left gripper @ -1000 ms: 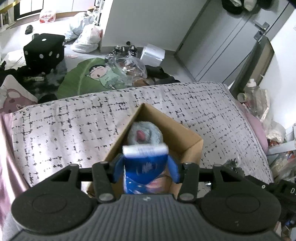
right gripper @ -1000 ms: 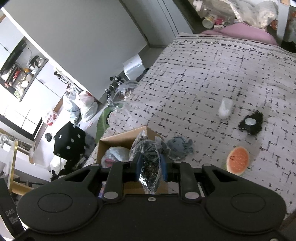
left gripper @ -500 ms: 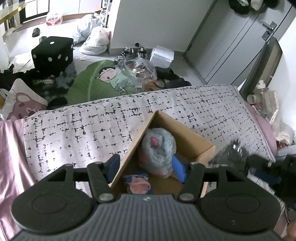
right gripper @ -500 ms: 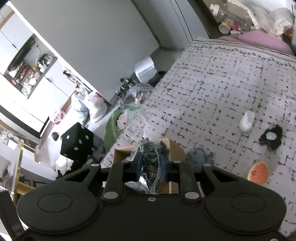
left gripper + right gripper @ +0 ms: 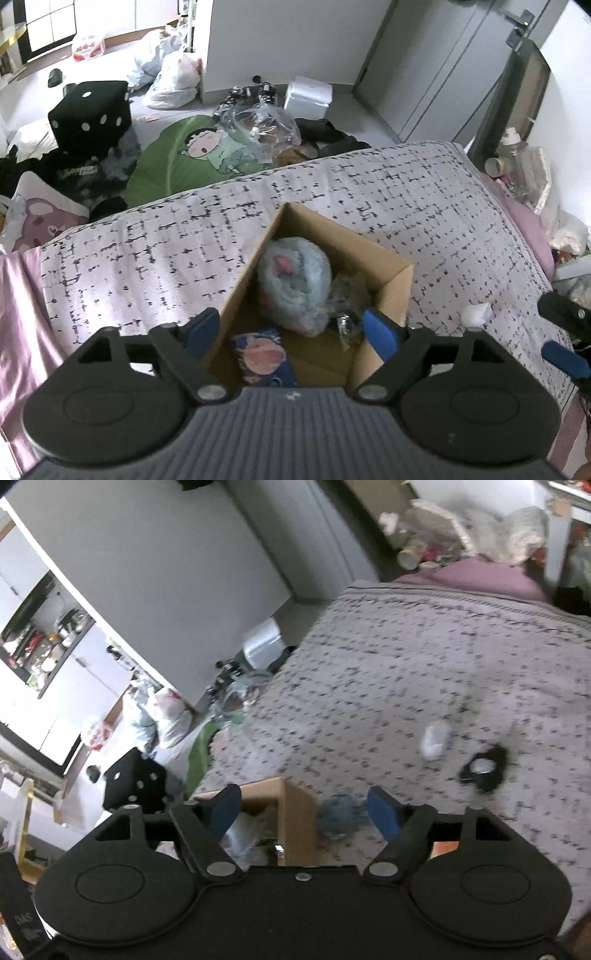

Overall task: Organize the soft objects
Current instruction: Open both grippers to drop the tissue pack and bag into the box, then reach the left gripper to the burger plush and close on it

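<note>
An open cardboard box (image 5: 393,295) stands on the bed. In it lie a grey-blue plush with pink spots (image 5: 295,280), a blue packet with a pink print (image 5: 264,354) and a clear bag of dark stuff (image 5: 347,295). My left gripper (image 5: 290,330) hovers over the box, its jaws opening, with nothing pressed between the pads. My right gripper (image 5: 303,808) is above the box's corner (image 5: 295,812), its jaws opening too, and the clear bag (image 5: 251,838) lies loose below it. It also shows at the right edge (image 5: 565,339) of the left wrist view.
On the patterned cover lie a blue-grey fluffy piece (image 5: 341,814), a small white item (image 5: 436,738), a black ring-shaped item (image 5: 484,766) and an orange slice toy (image 5: 443,847). Beyond the bed's edge the floor holds a black dice cube (image 5: 90,114), a green mat (image 5: 177,158) and bags.
The left gripper let go of the blue packet, which now lies in the box. The right gripper carried the clear bag over the box and released it. Both jaws spread wide.
</note>
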`<state>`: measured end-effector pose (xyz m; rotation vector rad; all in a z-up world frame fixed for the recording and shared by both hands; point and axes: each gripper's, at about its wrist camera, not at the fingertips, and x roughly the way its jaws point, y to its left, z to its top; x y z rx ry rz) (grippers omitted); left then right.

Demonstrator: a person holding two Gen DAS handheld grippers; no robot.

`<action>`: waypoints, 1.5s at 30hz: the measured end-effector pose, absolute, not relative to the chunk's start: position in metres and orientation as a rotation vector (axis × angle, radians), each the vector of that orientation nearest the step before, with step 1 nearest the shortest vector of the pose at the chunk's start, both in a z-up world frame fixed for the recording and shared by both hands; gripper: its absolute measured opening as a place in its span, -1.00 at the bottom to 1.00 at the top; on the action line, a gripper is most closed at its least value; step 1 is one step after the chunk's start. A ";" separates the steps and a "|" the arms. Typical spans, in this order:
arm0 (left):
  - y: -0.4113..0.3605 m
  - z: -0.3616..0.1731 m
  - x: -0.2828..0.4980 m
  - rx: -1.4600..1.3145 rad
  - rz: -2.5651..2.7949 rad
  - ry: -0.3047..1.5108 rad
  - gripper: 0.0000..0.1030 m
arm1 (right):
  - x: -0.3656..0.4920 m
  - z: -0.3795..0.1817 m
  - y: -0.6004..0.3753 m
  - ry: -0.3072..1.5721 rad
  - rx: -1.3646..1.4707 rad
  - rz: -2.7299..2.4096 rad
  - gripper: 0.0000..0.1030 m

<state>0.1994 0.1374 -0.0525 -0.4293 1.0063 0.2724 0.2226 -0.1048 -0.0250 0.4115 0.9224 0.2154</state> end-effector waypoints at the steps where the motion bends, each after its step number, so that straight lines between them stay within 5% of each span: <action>1: 0.134 -0.052 0.200 -0.426 0.264 1.003 0.66 | 0.222 -0.025 -0.110 0.921 0.411 0.209 0.54; 6: 0.113 -0.048 0.204 -0.401 0.246 0.998 0.69 | 0.217 -0.025 -0.139 0.912 0.414 0.170 0.68; 13: 0.087 -0.045 0.209 -0.384 0.220 0.986 0.99 | 0.213 -0.032 -0.172 0.917 0.408 0.145 0.85; 45: -0.041 -0.082 0.240 -0.242 0.124 1.098 0.99 | 0.229 -0.119 -0.280 0.977 0.613 0.100 0.91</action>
